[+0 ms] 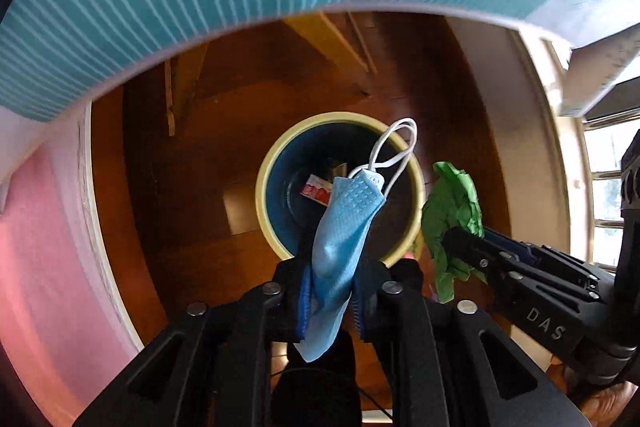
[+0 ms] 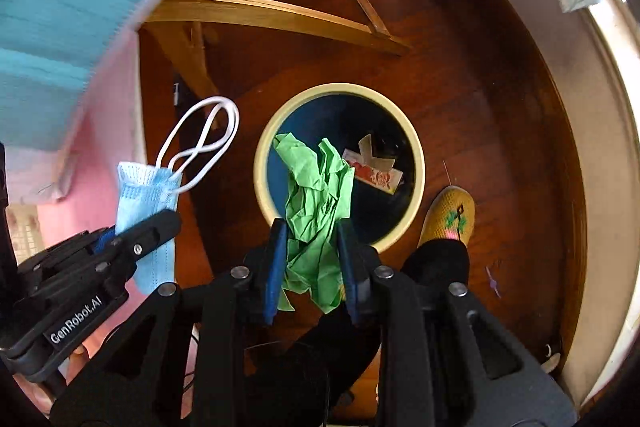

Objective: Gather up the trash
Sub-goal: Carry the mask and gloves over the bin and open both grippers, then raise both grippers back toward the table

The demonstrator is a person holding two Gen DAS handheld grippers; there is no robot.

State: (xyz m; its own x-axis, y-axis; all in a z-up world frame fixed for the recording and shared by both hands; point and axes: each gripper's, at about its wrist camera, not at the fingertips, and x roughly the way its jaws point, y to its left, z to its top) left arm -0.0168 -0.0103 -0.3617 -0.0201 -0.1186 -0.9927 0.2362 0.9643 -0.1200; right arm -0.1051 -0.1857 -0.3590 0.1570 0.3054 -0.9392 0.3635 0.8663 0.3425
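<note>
Hanging mask: the blue face mask (image 1: pixel 344 219) dangles lengthwise from the left gripper (image 1: pixel 332 267), right over the mouth of the bin (image 1: pixel 262 187).
Left grip: jaws nearly closed, both blue pads against the mask's folded middle, which bunches between them.
Mask handling: very light and limp. It should drape and flutter rather than drop straight, and the fabric may cling to the pads.
Mask texture: soft non-woven cloth with an embossed dot band near one end, plus thin white elastic ear loops (image 2: pixel 200 135) that could snag on a finger or the rim.
Mask hold: pinching across the folded body looks safest, since the loops are too stretchy to control.
Green paper: a crumpled sheet (image 2: pixel 316 195) sits between the pads of the right gripper (image 2: pixel 310 227), with its free end above the bin opening.
Right grip: jaws narrow and pressed on the wad's lower part.
Paper handling: light, creased and springy. It compresses under the pads and should fall more cleanly than the mask, though a light wad could drift.
Bin: round, with a pale yellow rim and a dark blue smooth inside, standing on a glossy brown wooden floor (image 2: pixel 480 107).
Bin contents: a red-and-white wrapper (image 2: pixel 376 177) and a scrap beside it already lie at the bottom.
Nearby: a yellow knitted shoe (image 2: pixel 452 215) is just beside the rim.
</note>
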